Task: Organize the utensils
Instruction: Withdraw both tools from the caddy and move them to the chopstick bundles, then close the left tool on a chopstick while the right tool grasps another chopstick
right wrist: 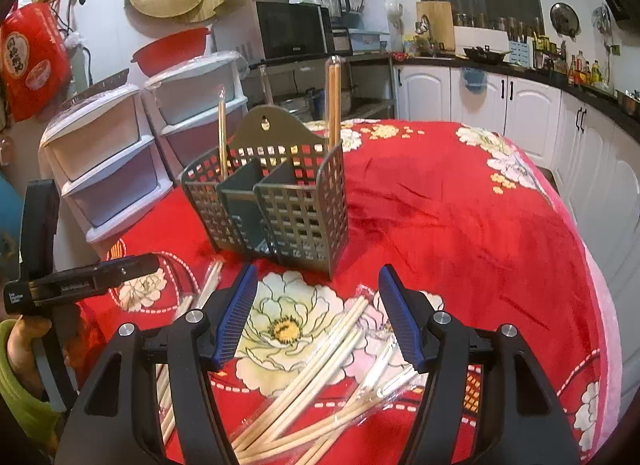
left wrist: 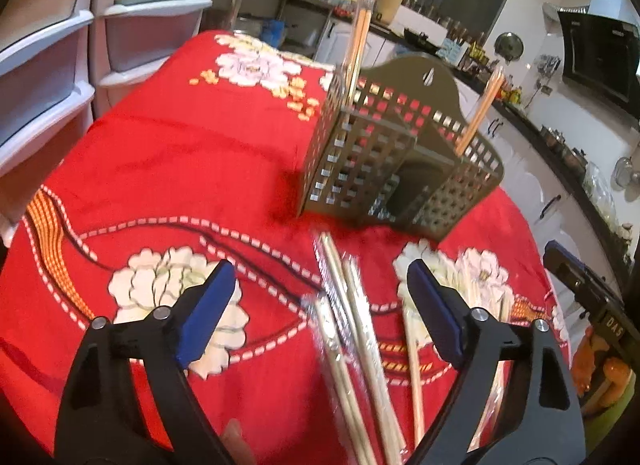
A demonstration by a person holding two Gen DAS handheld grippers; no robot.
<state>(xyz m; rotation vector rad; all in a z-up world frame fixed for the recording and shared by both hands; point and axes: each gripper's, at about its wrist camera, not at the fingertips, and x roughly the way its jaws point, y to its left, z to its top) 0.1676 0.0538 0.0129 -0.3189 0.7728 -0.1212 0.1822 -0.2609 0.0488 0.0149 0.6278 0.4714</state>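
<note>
A grey perforated utensil holder stands on the red flowered tablecloth; it also shows in the right wrist view. Two wrapped chopstick pairs stand upright in it, one at each end. Several wrapped chopsticks lie loose on the cloth below my left gripper, which is open and empty. My right gripper is open and empty above more loose chopsticks.
White plastic drawer units stand beside the table. Kitchen counters and white cabinets run behind it. The other gripper shows at each view's edge, the right and the left.
</note>
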